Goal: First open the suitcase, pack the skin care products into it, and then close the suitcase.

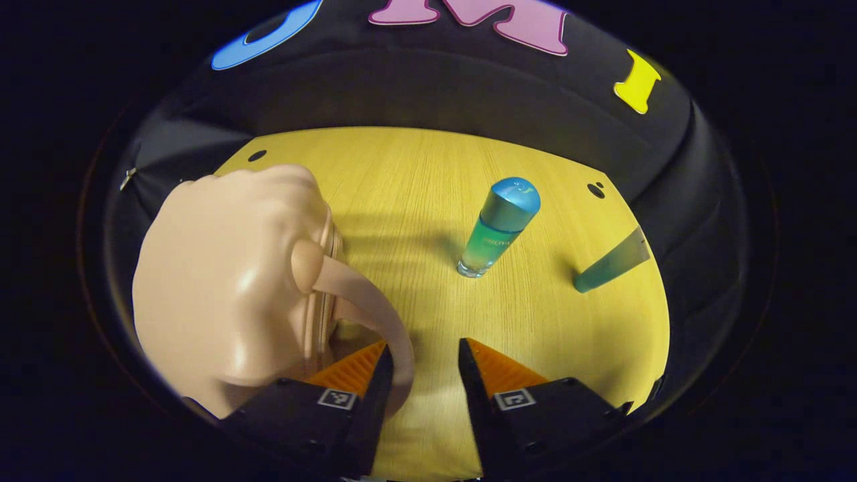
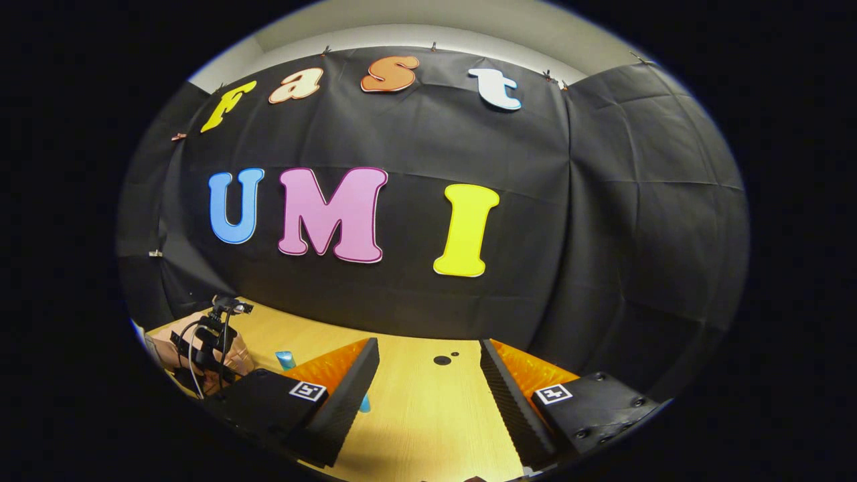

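The closed suitcase (image 1: 227,288) is seen on the table (image 1: 428,181) just left of the open left gripper (image 1: 420,365), its handle (image 1: 375,314) arching between the fingers, while the right gripper (image 2: 428,375) is held open, well apart.

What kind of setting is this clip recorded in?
Likely a staged recording booth, not a real home: black cloth wall pinned up behind a bare wooden table, with only a pink suitcase and a blue bottle set out.

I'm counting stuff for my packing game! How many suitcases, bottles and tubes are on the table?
Suitcases: 1, the peach suitcase, shut.
Bottles: 1, the blue-green bottle, standing.
Tubes: 1, the green tube, lying flat.
Total: 3
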The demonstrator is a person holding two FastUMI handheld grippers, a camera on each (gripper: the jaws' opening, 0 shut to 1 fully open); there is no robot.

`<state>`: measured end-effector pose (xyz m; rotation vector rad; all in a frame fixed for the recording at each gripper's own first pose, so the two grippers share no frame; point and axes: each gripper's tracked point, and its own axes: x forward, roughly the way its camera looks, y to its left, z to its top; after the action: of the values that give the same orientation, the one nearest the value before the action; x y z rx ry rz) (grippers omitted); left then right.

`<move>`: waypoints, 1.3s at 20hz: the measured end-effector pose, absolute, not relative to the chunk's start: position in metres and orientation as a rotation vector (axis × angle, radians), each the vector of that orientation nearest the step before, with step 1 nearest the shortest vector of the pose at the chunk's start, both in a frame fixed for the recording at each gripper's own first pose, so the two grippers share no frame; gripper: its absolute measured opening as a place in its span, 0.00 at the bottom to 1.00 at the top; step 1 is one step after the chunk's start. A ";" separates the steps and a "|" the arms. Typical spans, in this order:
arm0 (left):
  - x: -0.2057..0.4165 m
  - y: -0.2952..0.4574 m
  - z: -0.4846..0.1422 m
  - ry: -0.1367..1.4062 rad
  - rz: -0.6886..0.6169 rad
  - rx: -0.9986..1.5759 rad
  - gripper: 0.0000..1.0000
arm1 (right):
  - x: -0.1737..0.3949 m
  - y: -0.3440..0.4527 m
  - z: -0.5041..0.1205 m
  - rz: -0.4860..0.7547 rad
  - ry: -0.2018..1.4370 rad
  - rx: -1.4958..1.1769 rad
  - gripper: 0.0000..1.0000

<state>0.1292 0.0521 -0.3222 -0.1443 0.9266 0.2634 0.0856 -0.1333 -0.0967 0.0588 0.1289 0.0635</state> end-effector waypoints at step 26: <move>-0.016 0.594 -0.224 0.820 0.430 -0.294 0.10 | 0.149 0.113 -0.064 0.093 0.173 0.029 0.96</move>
<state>-0.0160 0.5941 -0.2240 -0.2943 0.8202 0.4298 0.1494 0.1127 -0.0638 0.0287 0.1734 0.0929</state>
